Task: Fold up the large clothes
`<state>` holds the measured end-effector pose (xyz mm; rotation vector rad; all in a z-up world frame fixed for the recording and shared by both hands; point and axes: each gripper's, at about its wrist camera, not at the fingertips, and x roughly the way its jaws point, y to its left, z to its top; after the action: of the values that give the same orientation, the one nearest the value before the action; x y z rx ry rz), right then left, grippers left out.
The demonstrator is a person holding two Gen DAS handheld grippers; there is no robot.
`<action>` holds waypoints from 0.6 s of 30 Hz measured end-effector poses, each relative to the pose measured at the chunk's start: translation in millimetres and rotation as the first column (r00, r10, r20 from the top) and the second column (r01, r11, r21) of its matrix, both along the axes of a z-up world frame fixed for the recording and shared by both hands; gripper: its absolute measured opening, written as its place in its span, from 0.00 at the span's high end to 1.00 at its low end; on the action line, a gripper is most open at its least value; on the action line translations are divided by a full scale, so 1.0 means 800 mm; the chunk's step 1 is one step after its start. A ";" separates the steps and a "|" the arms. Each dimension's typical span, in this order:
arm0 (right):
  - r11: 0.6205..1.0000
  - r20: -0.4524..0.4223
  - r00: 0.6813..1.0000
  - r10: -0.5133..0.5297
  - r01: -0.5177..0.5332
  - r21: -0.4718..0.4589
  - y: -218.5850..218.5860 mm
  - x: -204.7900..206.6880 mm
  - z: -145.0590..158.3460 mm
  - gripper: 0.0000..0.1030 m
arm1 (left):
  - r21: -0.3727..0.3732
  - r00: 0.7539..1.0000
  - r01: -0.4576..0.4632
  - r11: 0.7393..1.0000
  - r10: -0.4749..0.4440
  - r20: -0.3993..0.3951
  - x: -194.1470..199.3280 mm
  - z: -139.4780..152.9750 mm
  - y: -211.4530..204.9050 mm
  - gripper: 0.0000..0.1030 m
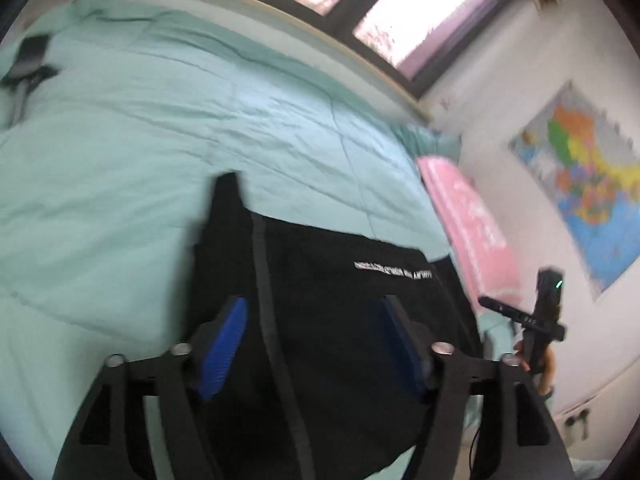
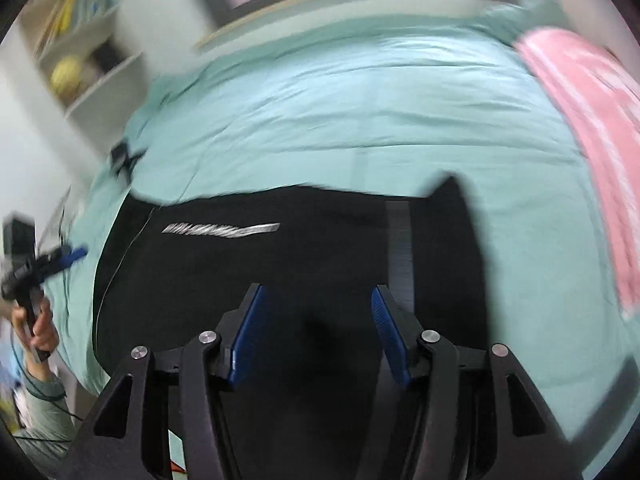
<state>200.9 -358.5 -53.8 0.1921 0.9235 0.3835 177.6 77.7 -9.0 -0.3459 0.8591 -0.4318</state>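
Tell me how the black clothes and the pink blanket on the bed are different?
The black garment is dark with a line of white writing; the pink blanket is light with pale markings. The black garment lies spread in the near middle of the bed; the pink blanket sits along the bed's right side. Both rest on the green cover.

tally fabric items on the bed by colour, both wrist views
Black: 1, the garment with white lettering
Teal: 1, the duvet
Pink: 1, the blanket at the bed's edge
Total: 3
A small dark object also lies on the duvet; too blurred to identify, not counted.
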 end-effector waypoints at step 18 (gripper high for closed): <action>0.995 0.019 0.995 -0.100 0.101 -0.018 0.053 -0.052 -0.003 0.35 | 0.398 0.987 -0.131 0.908 0.079 0.143 -0.044 0.013 -0.115 0.28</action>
<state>159.5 -316.1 -56.5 0.2165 0.8953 0.2829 142.5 -14.4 1.4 0.0219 0.7818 -0.1630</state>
